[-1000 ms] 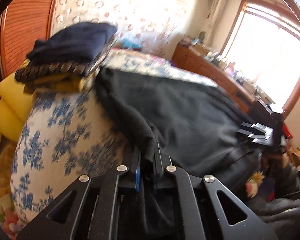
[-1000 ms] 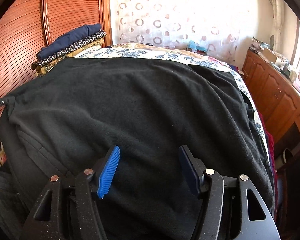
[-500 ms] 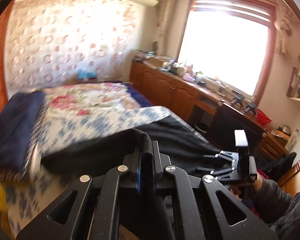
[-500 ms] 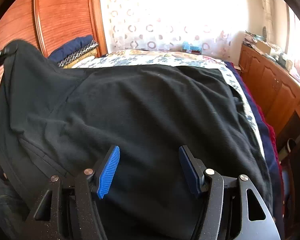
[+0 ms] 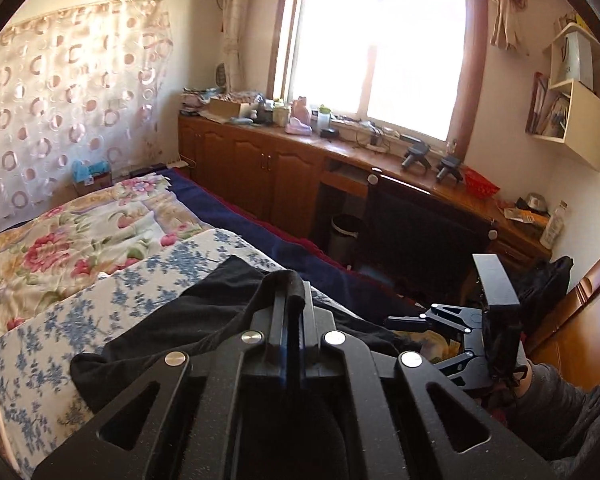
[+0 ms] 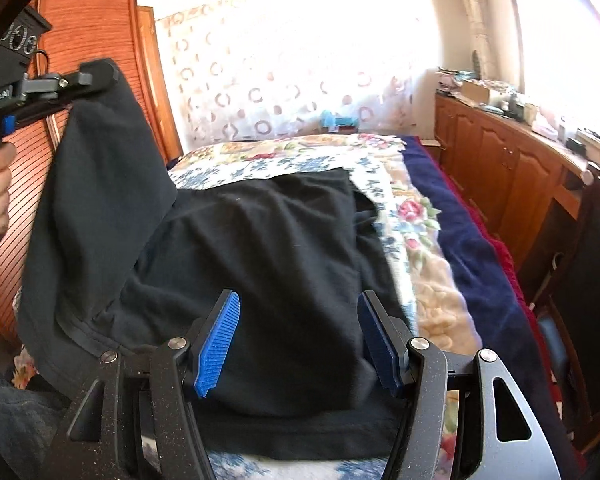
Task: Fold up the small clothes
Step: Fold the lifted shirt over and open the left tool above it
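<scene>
A black fleece garment (image 6: 268, 248) lies spread on the bed. My left gripper (image 5: 292, 292) is shut on an edge of the garment (image 5: 220, 304) and holds it lifted high at the left; this gripper also shows in the right wrist view (image 6: 96, 76) with the cloth hanging from it. My right gripper (image 6: 298, 336) is open with blue pads (image 6: 216, 344), low over the near part of the garment, holding nothing. It also shows in the left wrist view (image 5: 416, 328).
The bed has a blue floral sheet (image 5: 40, 328), a flowered quilt (image 5: 80, 236) and a navy blanket (image 6: 472, 248). Wooden cabinets (image 5: 260, 168) and a cluttered desk run under the window on the right. A wooden wardrobe (image 6: 84, 40) stands at the left.
My left gripper has lifted the garment's edge up and swung it over toward the right. The garment's left part now hangs in the air. My right gripper stays open and hardly moves.
</scene>
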### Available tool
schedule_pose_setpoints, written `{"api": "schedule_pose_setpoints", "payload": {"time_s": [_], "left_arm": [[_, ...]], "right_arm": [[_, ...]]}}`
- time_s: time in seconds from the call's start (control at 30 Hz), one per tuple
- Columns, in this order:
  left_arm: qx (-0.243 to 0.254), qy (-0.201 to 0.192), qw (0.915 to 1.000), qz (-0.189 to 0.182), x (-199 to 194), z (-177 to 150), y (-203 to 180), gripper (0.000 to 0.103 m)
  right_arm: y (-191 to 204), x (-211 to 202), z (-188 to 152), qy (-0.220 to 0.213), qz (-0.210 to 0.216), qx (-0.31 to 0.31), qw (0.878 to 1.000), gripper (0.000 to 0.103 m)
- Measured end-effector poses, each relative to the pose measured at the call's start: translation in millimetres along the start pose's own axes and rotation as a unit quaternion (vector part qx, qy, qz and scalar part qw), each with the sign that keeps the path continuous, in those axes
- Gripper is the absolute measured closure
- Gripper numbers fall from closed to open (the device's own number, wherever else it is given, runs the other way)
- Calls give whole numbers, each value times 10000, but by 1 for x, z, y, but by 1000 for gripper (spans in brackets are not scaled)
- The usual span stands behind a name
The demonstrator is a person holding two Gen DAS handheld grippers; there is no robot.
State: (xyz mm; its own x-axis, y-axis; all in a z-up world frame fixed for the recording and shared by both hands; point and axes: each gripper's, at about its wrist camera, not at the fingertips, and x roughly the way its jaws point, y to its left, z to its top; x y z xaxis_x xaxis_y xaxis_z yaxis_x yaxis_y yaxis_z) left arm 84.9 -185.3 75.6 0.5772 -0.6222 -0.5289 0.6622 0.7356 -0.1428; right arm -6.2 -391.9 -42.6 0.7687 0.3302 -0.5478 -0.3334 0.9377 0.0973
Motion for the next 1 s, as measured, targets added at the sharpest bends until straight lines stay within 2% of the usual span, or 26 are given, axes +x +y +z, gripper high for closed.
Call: {"api": "schedule_pose_setpoints", "payload": {"time_s": [0.13, 0.3, 0.33, 0.43, 0.53, 0.57, 0.63, 0.77, 1.0], "left_arm": [[119, 149, 9997, -123, 23, 10, -17, 99], [146, 340, 9993, 106, 39, 5, -18, 99], [148, 369, 9990, 178, 39, 2, -16, 95], [107, 277, 9991, 286, 29, -6, -6, 63], [79, 237, 9992, 304, 16, -13, 4, 58], [47, 245, 9991, 351, 12, -16, 7, 45], [23, 196, 9988, 454, 1, -25, 14, 25], [-44, 229, 9967, 771, -15, -52, 33, 23], [-578, 298, 9898, 1269, -45, -101, 69, 23]], "right_arm": [[-7, -4, -5, -24, -72, 138, 9999, 39], [-6, -6, -7, 17, -115, 181, 9998, 39], [-7, -5, -6, 28, -116, 181, 9998, 39], [-5, -7, -5, 39, -125, 171, 9998, 40], [-3, -5, -1, 33, -126, 172, 9998, 39], [-4, -4, 0, 27, -120, 164, 9998, 39], [-2, -3, 2, 19, -101, 122, 9999, 39], [4, 6, 6, 27, -57, -12, 10000, 39], [20, 27, 17, 79, 114, -234, 9996, 39]]}}
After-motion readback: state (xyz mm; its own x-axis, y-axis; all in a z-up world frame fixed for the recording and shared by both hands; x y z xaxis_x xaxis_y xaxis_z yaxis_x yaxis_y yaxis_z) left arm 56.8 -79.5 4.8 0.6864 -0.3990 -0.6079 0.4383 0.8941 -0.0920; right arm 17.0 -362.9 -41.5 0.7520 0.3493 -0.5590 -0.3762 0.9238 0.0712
